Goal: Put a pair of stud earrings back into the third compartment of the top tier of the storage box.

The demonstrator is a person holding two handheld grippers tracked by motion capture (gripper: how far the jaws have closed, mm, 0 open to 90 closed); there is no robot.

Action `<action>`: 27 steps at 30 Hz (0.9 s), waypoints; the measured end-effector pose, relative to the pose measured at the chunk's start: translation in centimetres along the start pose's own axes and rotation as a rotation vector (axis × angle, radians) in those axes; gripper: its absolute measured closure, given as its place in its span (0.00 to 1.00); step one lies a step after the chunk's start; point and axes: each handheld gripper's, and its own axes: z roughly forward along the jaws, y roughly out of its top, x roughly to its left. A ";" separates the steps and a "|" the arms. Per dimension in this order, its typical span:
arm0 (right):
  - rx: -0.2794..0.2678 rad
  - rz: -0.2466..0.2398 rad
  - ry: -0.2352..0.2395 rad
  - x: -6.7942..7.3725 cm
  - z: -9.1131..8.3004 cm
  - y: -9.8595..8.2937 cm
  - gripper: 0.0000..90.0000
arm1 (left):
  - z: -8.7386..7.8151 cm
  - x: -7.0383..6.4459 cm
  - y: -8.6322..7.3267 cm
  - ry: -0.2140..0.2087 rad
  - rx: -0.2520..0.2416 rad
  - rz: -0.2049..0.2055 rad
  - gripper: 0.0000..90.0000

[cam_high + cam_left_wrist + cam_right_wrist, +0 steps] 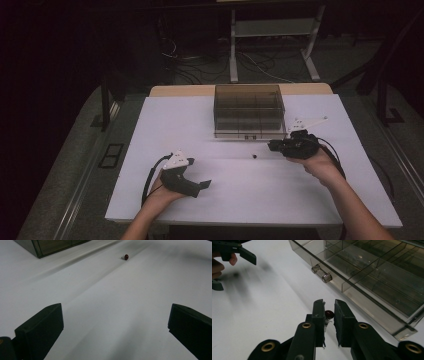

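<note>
Left hand: at about 7 o'clock on the white table, near the front edge, wrapped around its tool.
Left gripper: sat low over the table, nose aimed toward 2 o'clock. In the left gripper view the two black jaws stood wide apart, bare table between them, nothing held.
Bead: a small dark-red item lay on the table near centre, at about 1 o'clock from the left gripper and well apart from it. In the left gripper view it showed far ahead, with a pale bit on its side.
Right gripper: at about 3 o'clock, nose pointing to 9 o'clock, just short of the bead. In the right gripper view the jaws were drawn close with a narrow slot between them, and the bead was seen through that slot beyond the tips. Not clamped on it; the high view showed a gap between tips and bead.
Right hand: behind its gripper, cable looped beside the wrist.
Box: smoky clear compartment box at 12 o'clock, lid down, just beyond the right gripper. Two small round knobs sat on its front wall.
Far side: white rack and loose cables on the floor past the table.
</note>
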 end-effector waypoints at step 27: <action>-0.044 0.028 -0.066 -3.0 -0.7 3.2 0.87 | -0.1 0.1 0.0 0.002 0.005 0.004 0.00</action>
